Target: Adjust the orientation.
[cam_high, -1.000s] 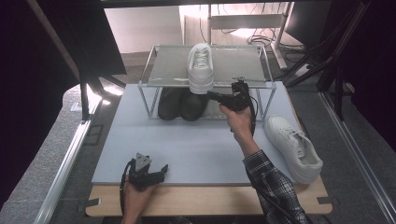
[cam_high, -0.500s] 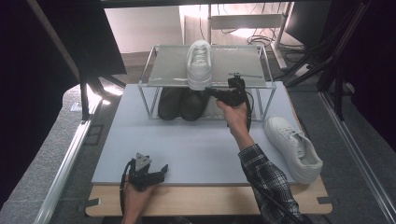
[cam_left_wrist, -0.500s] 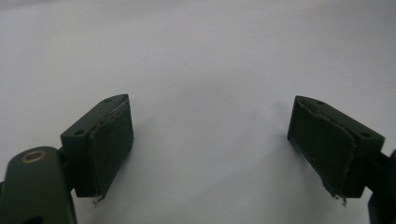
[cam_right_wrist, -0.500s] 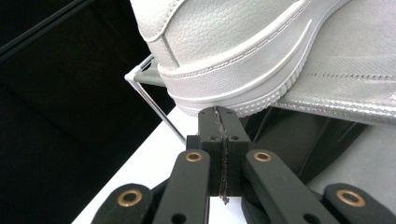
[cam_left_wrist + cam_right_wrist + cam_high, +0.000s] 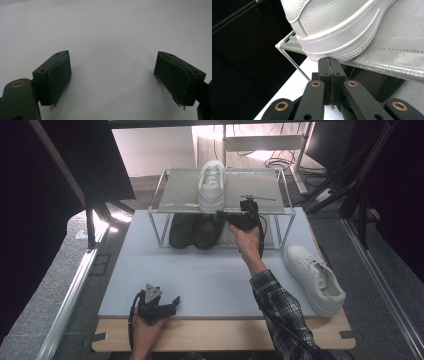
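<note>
High view: white sneaker [image 5: 211, 185] sits on the top shelf of a wire rack [image 5: 170, 200] at 12 o'clock on the surface [image 5: 210, 280], heel at the shelf's front edge, toe pointing away. Pair of dark shoes [image 5: 196, 230] on the surface under the shelf. Second white sneaker [image 5: 314, 277] lies at 3 o'clock, well apart from the rack. Right gripper [image 5: 231, 216] is held up at the rack's front edge, just below and beside the shelved sneaker's heel; can't tell the gap from here. Left gripper [image 5: 172, 302] rests at 7 o'clock near the front edge of the surface, fingers spread, nothing in them.

Left gripper view: fingers [image 5: 60, 75] wide open over bare white surface, nothing between them.

Right gripper view: fingers [image 5: 324, 67] pressed flat together, pad against pad, gripping nothing. Tips sit right at the sole of the white sneaker's heel, at the shelf's front lip; whether they actually touch the sole or stop just short I can't tell. Rack's corner post runs down at 8 o'clock from the heel.
</note>
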`<action>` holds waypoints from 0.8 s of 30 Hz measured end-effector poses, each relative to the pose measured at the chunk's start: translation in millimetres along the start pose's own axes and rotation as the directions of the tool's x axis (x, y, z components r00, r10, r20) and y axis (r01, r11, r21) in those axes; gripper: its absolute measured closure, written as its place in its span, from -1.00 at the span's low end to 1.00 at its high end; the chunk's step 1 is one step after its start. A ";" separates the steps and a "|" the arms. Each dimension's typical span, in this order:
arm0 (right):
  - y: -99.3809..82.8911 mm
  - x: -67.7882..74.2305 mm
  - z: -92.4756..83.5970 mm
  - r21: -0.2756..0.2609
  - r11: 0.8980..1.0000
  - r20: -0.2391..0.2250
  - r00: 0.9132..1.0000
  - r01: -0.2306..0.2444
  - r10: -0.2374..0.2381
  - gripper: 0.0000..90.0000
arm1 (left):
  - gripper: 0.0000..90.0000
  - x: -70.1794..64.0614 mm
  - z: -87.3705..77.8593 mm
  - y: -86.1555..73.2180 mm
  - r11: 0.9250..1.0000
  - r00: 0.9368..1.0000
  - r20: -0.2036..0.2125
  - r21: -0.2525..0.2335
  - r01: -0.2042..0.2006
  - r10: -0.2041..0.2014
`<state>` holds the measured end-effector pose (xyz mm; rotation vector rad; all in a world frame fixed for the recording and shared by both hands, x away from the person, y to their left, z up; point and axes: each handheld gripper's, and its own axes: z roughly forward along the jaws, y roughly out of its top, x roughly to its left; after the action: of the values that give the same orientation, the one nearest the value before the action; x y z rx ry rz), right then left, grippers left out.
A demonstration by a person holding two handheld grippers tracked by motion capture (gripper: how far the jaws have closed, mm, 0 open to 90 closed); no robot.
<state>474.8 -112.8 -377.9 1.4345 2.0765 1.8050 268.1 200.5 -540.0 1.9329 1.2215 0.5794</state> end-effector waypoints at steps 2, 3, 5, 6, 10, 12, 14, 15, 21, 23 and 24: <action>0.7 0.7 1.7 0.002 1.000 0.002 1.000 0.000 0.000 1.00 | -0.68 0.0 0.0 0.0 1.000 1.000 0.000 0.000 0.000 0.000; 0.8 0.9 2.6 0.002 1.000 0.006 1.000 0.004 -0.004 1.00 | -0.68 0.0 0.0 0.0 1.000 1.000 0.000 0.000 0.000 0.000; 1.2 1.0 3.9 0.002 1.000 0.003 1.000 0.005 -0.005 1.00 | -0.68 0.0 0.0 0.0 1.000 1.000 0.000 0.000 0.000 0.000; 1.3 1.0 4.4 0.001 1.000 0.002 1.000 0.004 -0.005 1.00 | -0.68 0.0 0.0 0.0 1.000 1.000 0.000 0.000 0.000 0.000; 1.4 0.0 5.2 -0.005 1.000 -0.002 1.000 0.001 -0.001 1.00 | -0.68 0.0 0.0 0.0 1.000 1.000 0.000 0.000 0.000 0.000; 0.9 0.4 5.7 -0.008 1.000 -0.001 1.000 0.001 -0.001 0.99 | -0.68 0.0 0.0 0.0 1.000 1.000 0.000 0.000 0.000 0.000; 0.4 0.5 5.9 -0.007 1.000 -0.003 1.000 0.003 -0.003 0.99 | -0.68 0.0 0.0 0.0 1.000 1.000 0.000 0.000 0.000 0.000; 0.5 0.4 5.4 -0.004 1.000 -0.002 1.000 0.006 -0.006 0.99 | -0.68 0.0 0.0 0.0 1.000 1.000 0.000 0.000 0.000 0.000; 1.9 3.0 2.2 -0.003 1.000 -0.008 1.000 0.015 -0.015 0.99 | -0.68 0.0 0.0 0.0 1.000 1.000 0.000 -0.001 0.000 0.000; 2.4 5.2 0.2 0.001 1.000 -0.005 1.000 0.028 -0.028 0.99 | -0.68 0.0 0.0 0.0 1.000 1.000 0.000 0.000 0.000 0.000; 2.3 6.5 -0.9 0.002 0.999 -0.002 0.999 0.034 -0.034 0.99 | -0.68 0.0 0.0 0.0 1.000 1.000 0.000 0.000 -0.001 0.001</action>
<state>471.9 -109.5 -372.4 1.3890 2.0919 1.7931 268.1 200.6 -540.0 1.9330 1.2209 0.5800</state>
